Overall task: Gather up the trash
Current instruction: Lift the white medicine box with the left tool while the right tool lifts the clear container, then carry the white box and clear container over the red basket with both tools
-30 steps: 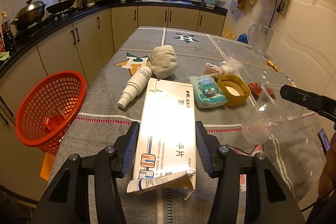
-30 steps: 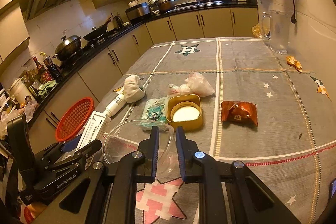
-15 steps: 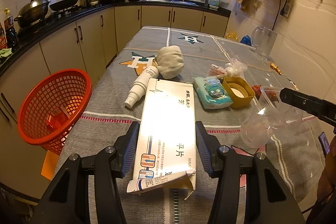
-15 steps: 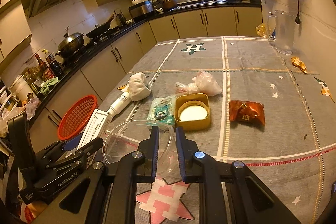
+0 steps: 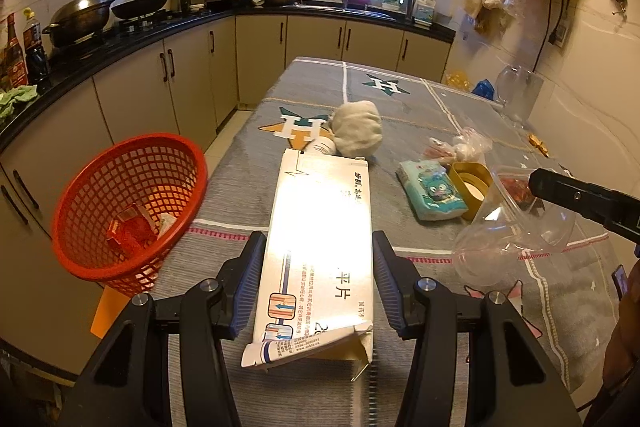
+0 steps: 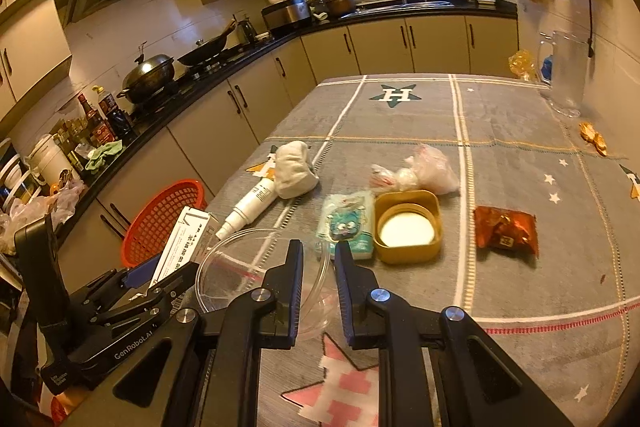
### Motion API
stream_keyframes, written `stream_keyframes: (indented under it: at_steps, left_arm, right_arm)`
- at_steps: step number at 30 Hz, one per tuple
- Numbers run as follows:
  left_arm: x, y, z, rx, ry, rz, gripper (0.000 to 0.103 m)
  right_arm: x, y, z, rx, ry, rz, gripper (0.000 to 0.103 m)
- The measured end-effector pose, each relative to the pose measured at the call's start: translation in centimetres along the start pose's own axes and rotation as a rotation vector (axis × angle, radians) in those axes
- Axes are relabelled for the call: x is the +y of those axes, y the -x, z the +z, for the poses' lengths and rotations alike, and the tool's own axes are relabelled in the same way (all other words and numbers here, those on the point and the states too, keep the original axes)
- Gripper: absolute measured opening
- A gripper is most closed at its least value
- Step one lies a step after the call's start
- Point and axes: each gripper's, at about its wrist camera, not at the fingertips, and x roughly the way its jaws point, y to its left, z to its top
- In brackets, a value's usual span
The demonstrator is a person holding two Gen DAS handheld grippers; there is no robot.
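My left gripper (image 5: 318, 239) is shut on a long white medicine box (image 5: 320, 211), held by its sides above the table's near edge. My right gripper (image 6: 319, 247) is shut on the rim of a clear plastic cup (image 6: 240, 267), which hangs tilted over the cloth; the same cup (image 5: 508, 239) shows in the left wrist view. A red mesh basket (image 5: 128, 139) stands left of the table with red and white scraps inside. It is also in the right wrist view, where the basket (image 6: 160, 215) lies beyond the box.
On the grey tablecloth (image 6: 520, 307) lie a white tube (image 6: 252, 205), a cloth bundle (image 6: 294, 171), a tissue pack (image 6: 348, 223), a yellow lid (image 6: 408, 227), a red snack wrapper (image 6: 506, 231) and a crumpled plastic bag (image 6: 424, 171). A glass pitcher (image 6: 568, 75) stands far right.
Both grippers have drifted left toward the basket side with their loads. The box now hides most of the white tube in the left wrist view. Neither grip changed.
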Motion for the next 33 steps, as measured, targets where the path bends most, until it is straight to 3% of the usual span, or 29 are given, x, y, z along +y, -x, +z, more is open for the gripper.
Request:
stream_keyframes:
  at_steps: [33]
  left_arm:
    - [9.4,1.6,2.5,-0.058,0.107,0.128,0.052]
  right_arm:
    - [8.1,-5.2,3.3,0.047,0.131,0.057,0.018]
